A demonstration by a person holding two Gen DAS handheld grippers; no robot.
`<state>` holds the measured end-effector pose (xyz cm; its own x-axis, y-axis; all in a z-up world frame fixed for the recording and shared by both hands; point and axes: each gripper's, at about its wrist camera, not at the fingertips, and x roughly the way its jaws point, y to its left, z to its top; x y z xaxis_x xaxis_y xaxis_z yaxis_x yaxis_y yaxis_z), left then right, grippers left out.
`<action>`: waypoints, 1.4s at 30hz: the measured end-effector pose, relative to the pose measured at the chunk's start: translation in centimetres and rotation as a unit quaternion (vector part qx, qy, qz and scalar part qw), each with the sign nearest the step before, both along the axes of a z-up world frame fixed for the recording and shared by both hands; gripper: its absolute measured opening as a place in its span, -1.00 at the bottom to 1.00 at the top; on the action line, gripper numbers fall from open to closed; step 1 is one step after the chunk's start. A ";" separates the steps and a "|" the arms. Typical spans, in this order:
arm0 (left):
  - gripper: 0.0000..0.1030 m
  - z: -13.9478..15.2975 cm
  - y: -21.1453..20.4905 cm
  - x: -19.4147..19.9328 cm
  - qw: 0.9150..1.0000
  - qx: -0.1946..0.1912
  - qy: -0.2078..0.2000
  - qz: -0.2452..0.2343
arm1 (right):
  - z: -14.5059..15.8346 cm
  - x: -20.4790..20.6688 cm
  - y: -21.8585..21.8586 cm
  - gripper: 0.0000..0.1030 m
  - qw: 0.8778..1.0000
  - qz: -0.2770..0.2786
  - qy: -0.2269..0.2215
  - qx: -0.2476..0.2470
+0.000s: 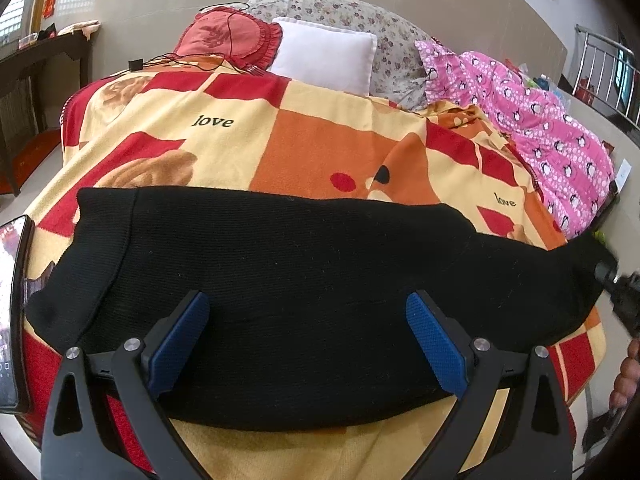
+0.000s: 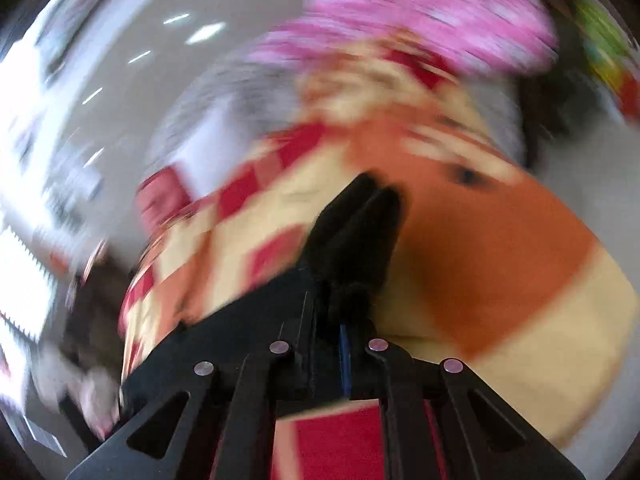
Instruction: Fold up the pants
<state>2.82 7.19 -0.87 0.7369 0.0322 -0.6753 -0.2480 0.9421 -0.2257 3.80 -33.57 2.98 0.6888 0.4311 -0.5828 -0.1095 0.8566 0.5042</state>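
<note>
Pants (image 1: 280,280) are lying across the blanket (image 1: 320,148), directly beneath the spread, empty left gripper (image 1: 308,344). Right gripper (image 2: 344,320) is pinching black fabric, probably starting a fold; next move likely needs carrying that end across.

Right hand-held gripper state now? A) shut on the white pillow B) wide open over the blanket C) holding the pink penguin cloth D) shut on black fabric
D: in the right wrist view the right hand-held gripper has its jaws together with the black pants fabric bunched between them.
</note>
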 end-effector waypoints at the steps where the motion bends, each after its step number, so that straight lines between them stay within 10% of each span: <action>1: 0.93 0.0 0.1 -0.1 1.000 -0.003 -0.002 0.001 | 1.3 -0.7 3.0 -0.84 0.998 0.051 -0.038 -0.011; 8: 0.93 0.1 0.6 -0.5 1.000 -0.015 -0.010 0.011 | 1.1 -4.0 18.6 -0.84 0.943 0.308 -0.101 -0.071; 15: 0.93 0.4 1.8 -1.6 0.998 -0.040 -0.039 0.043 | -3.9 -4.0 22.0 -0.75 0.932 0.339 -0.042 -0.119; 20: 0.93 2.4 0.2 -2.6 0.996 -0.013 -0.091 0.011 | -2.1 -6.6 20.1 -0.11 0.920 0.380 -0.061 -0.079; 26: 0.92 4.8 -5.7 -3.6 0.977 -0.002 -0.151 -0.152 | 0.4 -6.0 12.4 -0.07 0.955 0.267 -0.078 -0.103; 30: 0.23 4.5 -8.5 -3.6 0.964 -0.028 -0.126 -0.233 | 1.0 -3.7 8.6 -0.07 0.974 0.203 -0.048 -0.084; 32: 0.19 4.4 -9.5 -3.1 0.957 -0.033 -0.119 -0.262 | 1.3 -3.3 8.1 -0.06 0.978 0.189 -0.054 -0.065; 34: 0.01 3.3 -9.9 -0.8 0.963 -0.030 -0.068 -0.259 | 1.1 -3.1 8.0 -0.06 0.980 0.181 -0.057 -0.063; 36: -0.61 1.0 -8.7 2.1 0.978 -0.022 0.009 -0.207 | 0.8 -2.7 8.1 -0.06 0.982 0.175 -0.046 -0.053; 38: -0.93 0.8 -7.2 3.1 0.982 -0.034 -0.001 -0.183 | 0.5 -2.8 7.8 -0.07 0.983 0.172 -0.044 -0.047; 42: -0.98 1.2 -6.1 5.0 0.987 -0.038 0.005 -0.158 | 0.8 -1.9 8.3 -0.07 0.983 0.168 -0.052 -0.049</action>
<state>7.80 1.10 0.34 0.6956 -0.2485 -0.6741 0.0524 0.9533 -0.2973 1.88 -25.27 3.77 0.5755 0.5894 -0.5669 -0.4404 0.8075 0.3925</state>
